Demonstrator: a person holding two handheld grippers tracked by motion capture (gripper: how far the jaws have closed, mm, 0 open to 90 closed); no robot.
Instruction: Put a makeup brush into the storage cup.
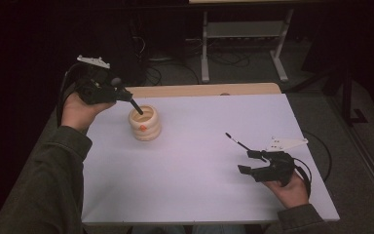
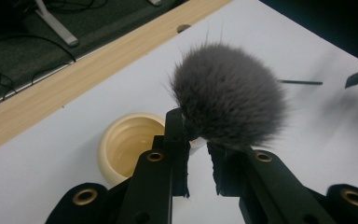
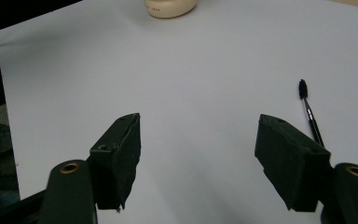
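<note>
Jaws of the left gripper (image 2: 200, 154) clamp a fluffy brush (image 2: 228, 95) above the cup (image 2: 121, 144); right gripper (image 3: 198, 154) gapes wide beside a thin brush (image 3: 310, 116).

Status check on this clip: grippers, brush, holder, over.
Left gripper shut on fluffy brush, handle tip over cream holder. Right gripper open, thin brush lying beside it. Nothing in the way.

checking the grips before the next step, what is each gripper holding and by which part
The left gripper is shut on the fluffy brush, gripping just below the bristle head, handle end over the cream cup. The right gripper is open and holds nothing.
</note>
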